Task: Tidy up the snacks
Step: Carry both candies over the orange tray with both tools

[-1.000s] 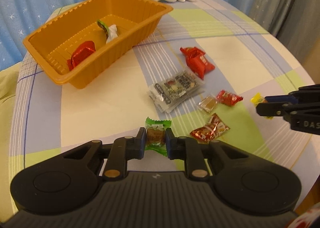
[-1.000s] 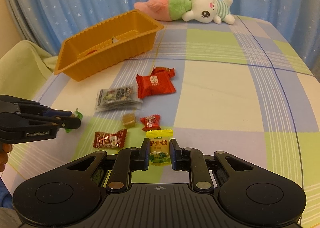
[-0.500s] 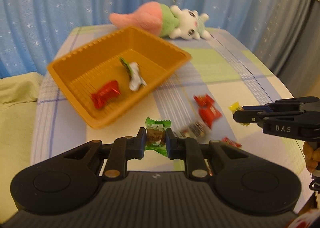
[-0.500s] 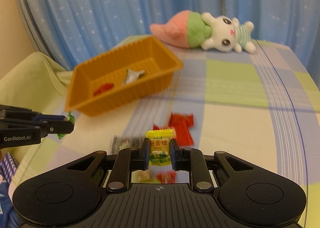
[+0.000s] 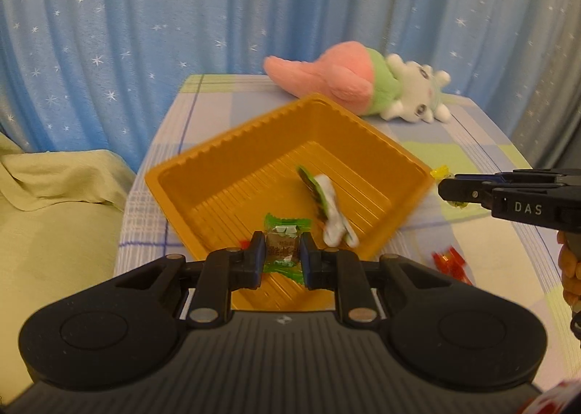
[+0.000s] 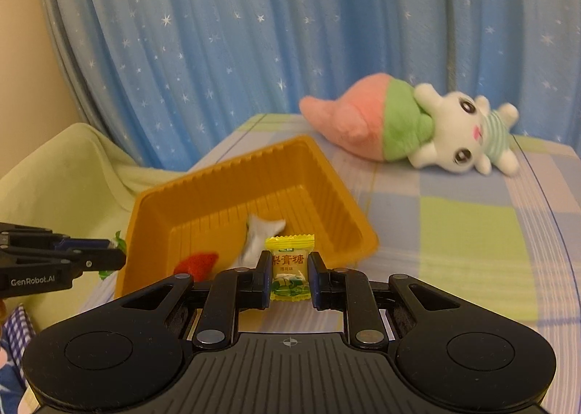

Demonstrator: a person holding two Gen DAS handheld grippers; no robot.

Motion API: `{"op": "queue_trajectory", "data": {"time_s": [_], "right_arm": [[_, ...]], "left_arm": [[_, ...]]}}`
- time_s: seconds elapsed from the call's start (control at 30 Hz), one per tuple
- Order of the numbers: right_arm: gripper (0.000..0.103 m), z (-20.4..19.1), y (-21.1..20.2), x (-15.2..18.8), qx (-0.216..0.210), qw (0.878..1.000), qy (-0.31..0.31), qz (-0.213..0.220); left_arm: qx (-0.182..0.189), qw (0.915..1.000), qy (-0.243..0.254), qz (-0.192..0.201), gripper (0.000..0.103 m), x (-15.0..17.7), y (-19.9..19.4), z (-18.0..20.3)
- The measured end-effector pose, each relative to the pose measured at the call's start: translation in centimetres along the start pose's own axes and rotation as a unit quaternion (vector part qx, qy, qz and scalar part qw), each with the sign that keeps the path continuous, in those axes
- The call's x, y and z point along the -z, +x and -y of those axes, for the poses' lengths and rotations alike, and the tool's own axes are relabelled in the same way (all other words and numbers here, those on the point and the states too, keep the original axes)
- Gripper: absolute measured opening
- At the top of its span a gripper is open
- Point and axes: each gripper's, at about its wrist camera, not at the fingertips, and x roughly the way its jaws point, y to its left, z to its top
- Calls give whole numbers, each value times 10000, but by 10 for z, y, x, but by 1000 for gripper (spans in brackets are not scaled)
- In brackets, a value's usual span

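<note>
Checked tablecloth; orange tray w/ white-green pkt, red candy.

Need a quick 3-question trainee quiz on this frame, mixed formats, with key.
1. True or false: the left gripper is empty.
2. The right gripper holds which candy? A) red B) yellow C) brown
3. Fill in: the white snack packet lies inside the orange ____.

Key: 1 false, it is shut on a green-wrapped candy. 2 B, the yellow candy. 3 tray.
</note>
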Motion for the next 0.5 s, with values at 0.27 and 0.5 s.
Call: {"op": "queue_trajectory", "data": {"time_s": [0.27,0.5], "right_arm": [[21,2,51,-22,39,9999,-128,-89],[21,5,79,-21,132,9993,-216,-271]], "left_arm": [[-74,10000,-18,-34,18,-15,25,-10],[-73,9998,-79,-137,18,-18,39,-19]]}}
